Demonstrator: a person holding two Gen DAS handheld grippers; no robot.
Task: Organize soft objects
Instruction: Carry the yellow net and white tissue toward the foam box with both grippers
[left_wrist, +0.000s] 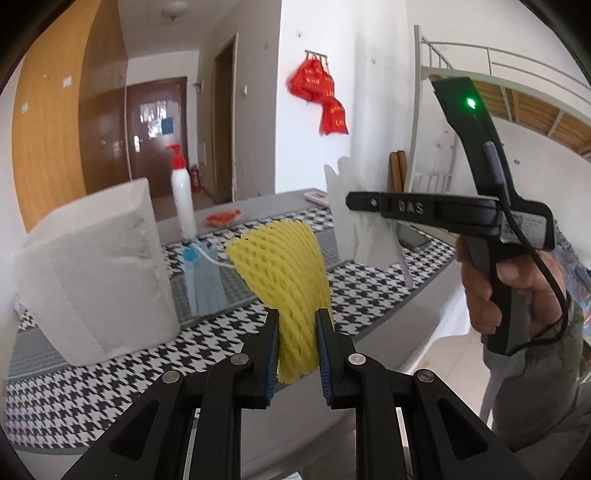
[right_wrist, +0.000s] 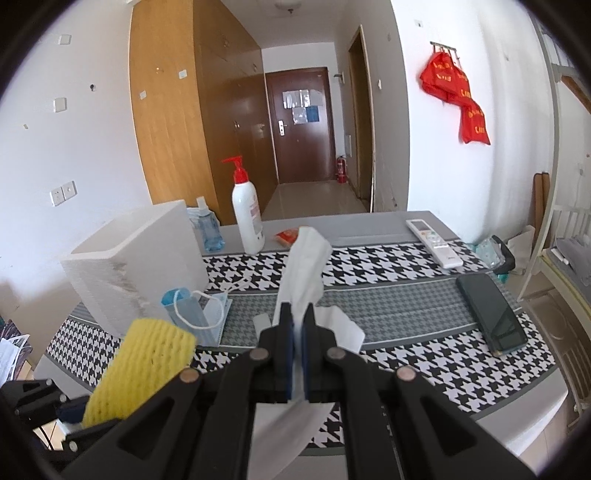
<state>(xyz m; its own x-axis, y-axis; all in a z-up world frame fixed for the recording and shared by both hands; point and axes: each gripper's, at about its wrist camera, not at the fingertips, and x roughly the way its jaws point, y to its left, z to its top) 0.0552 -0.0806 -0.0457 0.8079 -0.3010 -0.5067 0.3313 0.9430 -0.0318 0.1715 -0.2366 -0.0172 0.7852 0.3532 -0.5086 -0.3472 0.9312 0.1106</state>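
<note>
White box (right_wrist: 140, 258) blocks table's left, pump bottle (right_wrist: 247, 214) & blue bottle (right_wrist: 208, 229) behind it, face mask (right_wrist: 199, 310) beside box, phone (right_wrist: 491, 317) on right, centre strip bare.

Black left gripper (left_wrist: 296, 328) with blue pads, silver screws, black cable, green light, grey sleeve (left_wrist: 535, 369)

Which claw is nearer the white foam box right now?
Left. The left claw, shut on the yellow foam net, is just right of the white foam box. The right claw, holding the white glove, sits farther right.
</note>
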